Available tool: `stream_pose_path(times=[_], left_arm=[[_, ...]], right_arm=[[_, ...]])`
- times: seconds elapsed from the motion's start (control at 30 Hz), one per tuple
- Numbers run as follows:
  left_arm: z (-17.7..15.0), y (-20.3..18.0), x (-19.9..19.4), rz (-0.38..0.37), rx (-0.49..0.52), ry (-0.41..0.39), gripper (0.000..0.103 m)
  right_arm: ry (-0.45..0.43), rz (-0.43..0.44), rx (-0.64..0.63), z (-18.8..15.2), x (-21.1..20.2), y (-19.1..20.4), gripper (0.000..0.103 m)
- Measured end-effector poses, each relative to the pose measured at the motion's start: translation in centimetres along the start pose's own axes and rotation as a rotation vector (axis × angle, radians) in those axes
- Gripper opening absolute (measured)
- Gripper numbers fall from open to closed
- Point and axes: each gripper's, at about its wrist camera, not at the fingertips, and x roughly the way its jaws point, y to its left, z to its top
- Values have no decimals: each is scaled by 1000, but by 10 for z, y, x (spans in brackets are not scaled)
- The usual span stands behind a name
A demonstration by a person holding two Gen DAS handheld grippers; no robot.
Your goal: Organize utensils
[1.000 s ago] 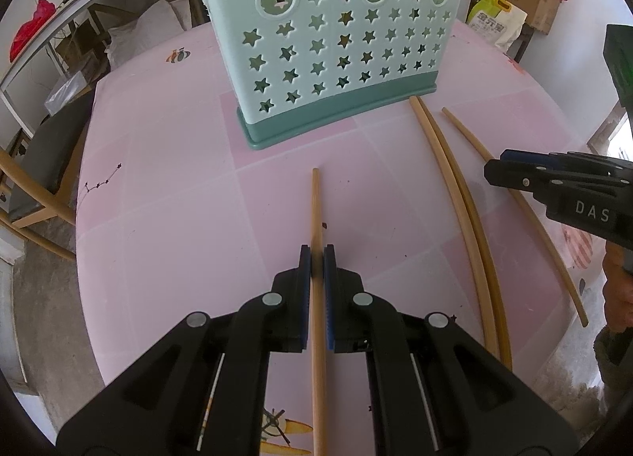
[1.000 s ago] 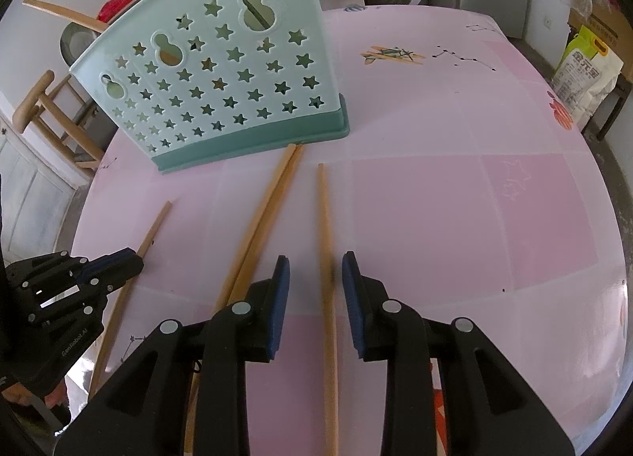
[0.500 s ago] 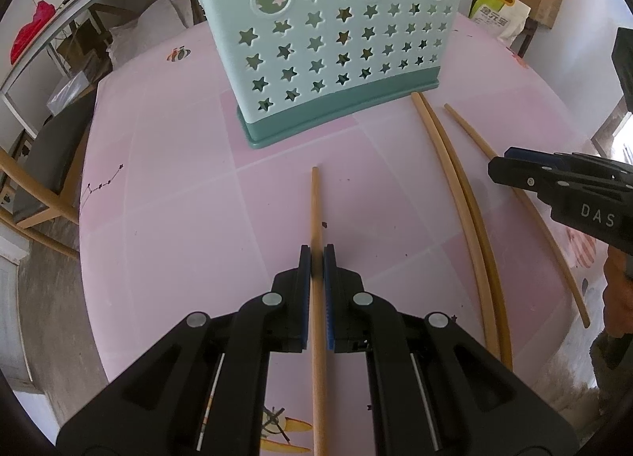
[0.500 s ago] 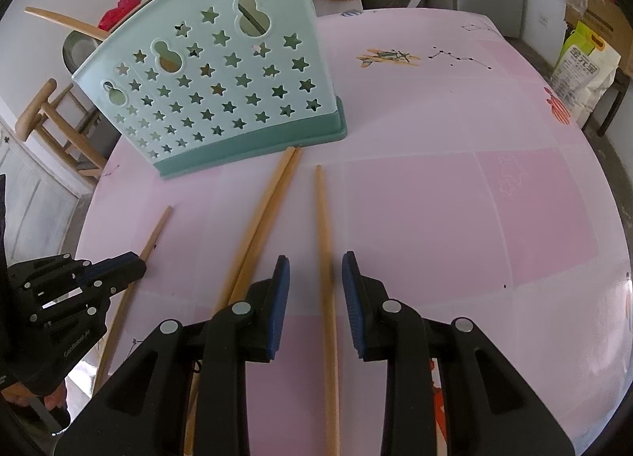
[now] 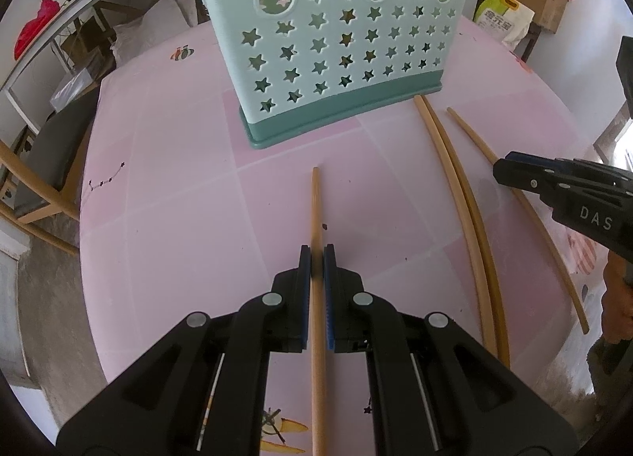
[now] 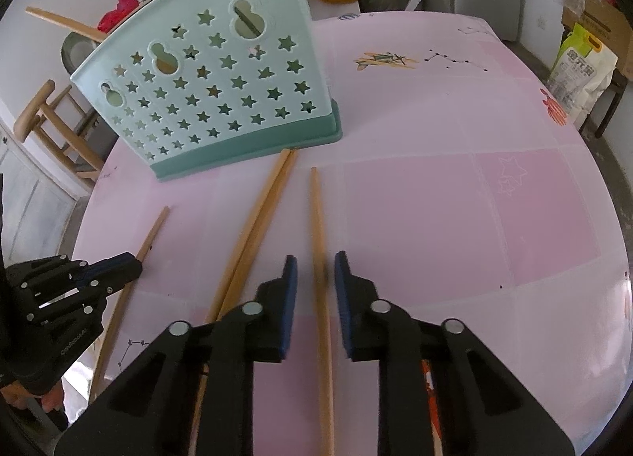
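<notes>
My left gripper [image 5: 316, 252] is shut on a wooden chopstick [image 5: 315, 202] that points at the mint-green utensil basket with star holes [image 5: 336, 40]. A pair of chopsticks [image 5: 459, 183] and a single one [image 5: 526, 202] lie to its right. My right gripper [image 6: 315, 268] is open, its jaws on either side of the single chopstick [image 6: 316, 214] on the pink table. The pair [image 6: 261, 214] lies just left of it, tips near the basket [image 6: 221, 99]. The left gripper also shows in the right wrist view [image 6: 130, 264], holding its chopstick [image 6: 152, 234].
The round pink table [image 6: 474, 187] drops off at its edges. Wooden chairs [image 5: 23, 187] stand to the left. Boxes and a bag [image 5: 502, 16] sit on the floor behind the basket.
The left gripper, shut on its chopstick, has moved slightly toward the basket. The right gripper has kept its place around the single chopstick.
</notes>
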Motion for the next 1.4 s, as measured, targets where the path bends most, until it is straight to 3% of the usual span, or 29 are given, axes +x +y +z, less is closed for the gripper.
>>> stream_pose_path(times=[0.1, 0.37, 0.5, 0.7, 1.0, 1.1, 1.3, 1.4], left_arm=[[-3, 3, -2, -14, -24, 2, 5], [-12, 28, -6, -112, -142, 12, 5], [-11, 36, -6, -140, -155, 11, 6], [2, 37, 1, -141, -129, 26, 9], [19, 19, 10, -47, -3, 19, 9], [22, 21, 12, -36, -13, 11, 5], [25, 35, 12, -87, -87, -7, 4], [27, 43, -4, -100, -105, -63, 4]], right_arm=[[0, 25, 23, 1, 1, -8, 7], [31, 55, 2, -3, -2, -12, 7], [59, 83, -9, 0, -1, -13, 7], [82, 62, -43, 10, 3, -12, 8], [79, -22, -175, 24, 17, 11, 8], [81, -33, -192, 29, 22, 14, 8], [76, -18, -155, 34, 20, 13, 7], [27, 1, -117, 39, 5, 7, 7]])
